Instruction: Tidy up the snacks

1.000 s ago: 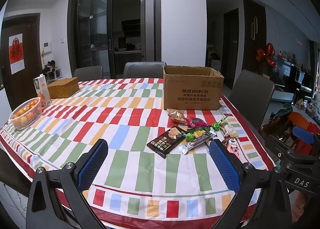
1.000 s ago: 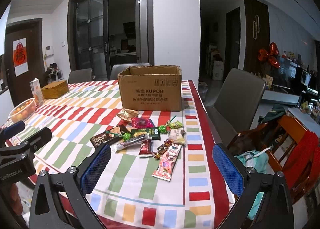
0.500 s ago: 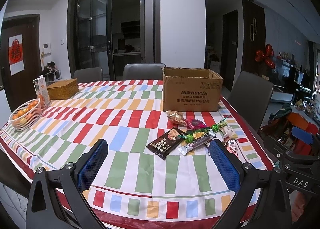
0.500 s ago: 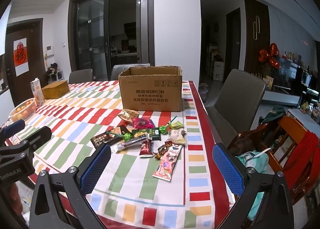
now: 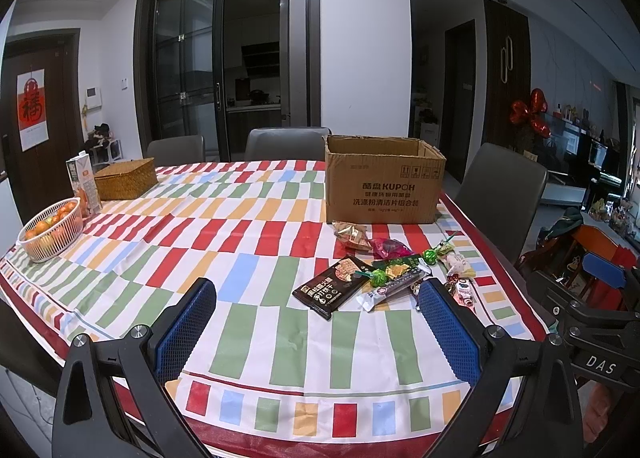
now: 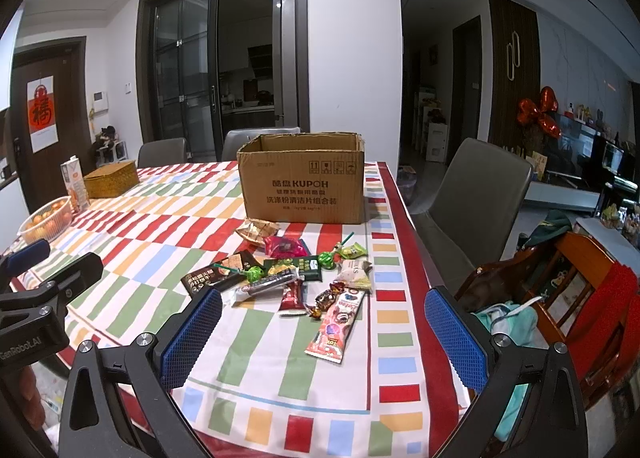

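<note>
A heap of wrapped snacks lies on the striped tablecloth [image 5: 248,338] in front of an open cardboard box [image 5: 382,181]. It includes a black packet [image 5: 332,290], green lollipops [image 5: 378,280] and a long pink packet [image 6: 336,324]. The box also shows in the right wrist view [image 6: 306,187]. My left gripper [image 5: 318,330] is open and empty above the table's near edge, left of the heap. My right gripper [image 6: 324,338] is open and empty, just short of the pink packet. The left gripper shows at the left edge of the right wrist view [image 6: 28,286].
A white basket of oranges [image 5: 50,232], a juice carton [image 5: 84,187] and a wicker box [image 5: 126,177] stand at the far left. Grey chairs [image 5: 500,193] ring the table. A wooden chair with clothes [image 6: 560,290] stands at the right.
Both grippers have shifted only slightly; the views are almost the same. Both stay open and empty.
</note>
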Tool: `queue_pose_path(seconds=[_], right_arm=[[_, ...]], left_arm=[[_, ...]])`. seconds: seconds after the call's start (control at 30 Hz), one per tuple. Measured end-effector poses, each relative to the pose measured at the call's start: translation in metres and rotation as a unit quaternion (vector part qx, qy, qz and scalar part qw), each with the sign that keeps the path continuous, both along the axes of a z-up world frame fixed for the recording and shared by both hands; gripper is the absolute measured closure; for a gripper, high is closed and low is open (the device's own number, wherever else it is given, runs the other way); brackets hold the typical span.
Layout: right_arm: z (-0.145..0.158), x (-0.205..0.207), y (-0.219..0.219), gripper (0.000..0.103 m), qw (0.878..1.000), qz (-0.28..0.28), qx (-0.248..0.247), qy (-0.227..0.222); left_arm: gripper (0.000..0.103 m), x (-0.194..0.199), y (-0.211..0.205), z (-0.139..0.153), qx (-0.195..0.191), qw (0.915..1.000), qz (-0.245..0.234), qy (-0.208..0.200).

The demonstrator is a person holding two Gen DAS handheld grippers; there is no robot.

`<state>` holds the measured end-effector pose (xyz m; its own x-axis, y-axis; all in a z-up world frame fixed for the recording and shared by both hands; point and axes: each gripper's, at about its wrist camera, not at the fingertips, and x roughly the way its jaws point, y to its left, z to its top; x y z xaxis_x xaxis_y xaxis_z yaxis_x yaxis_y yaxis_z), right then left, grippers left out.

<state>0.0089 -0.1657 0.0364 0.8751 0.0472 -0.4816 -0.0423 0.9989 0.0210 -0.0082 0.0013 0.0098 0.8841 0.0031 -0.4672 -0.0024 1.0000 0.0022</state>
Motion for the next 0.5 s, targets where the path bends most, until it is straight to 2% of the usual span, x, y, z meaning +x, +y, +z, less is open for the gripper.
queue_pose_path(seconds=[0.5], right_arm=[[-0.0001,0.0,0.0002,0.0,1.0,0.0,0.0,0.0]], left_arm=[[0.0,0.0001,-0.0012,0.0001,0.0,1.0,-0.002,0.001]])
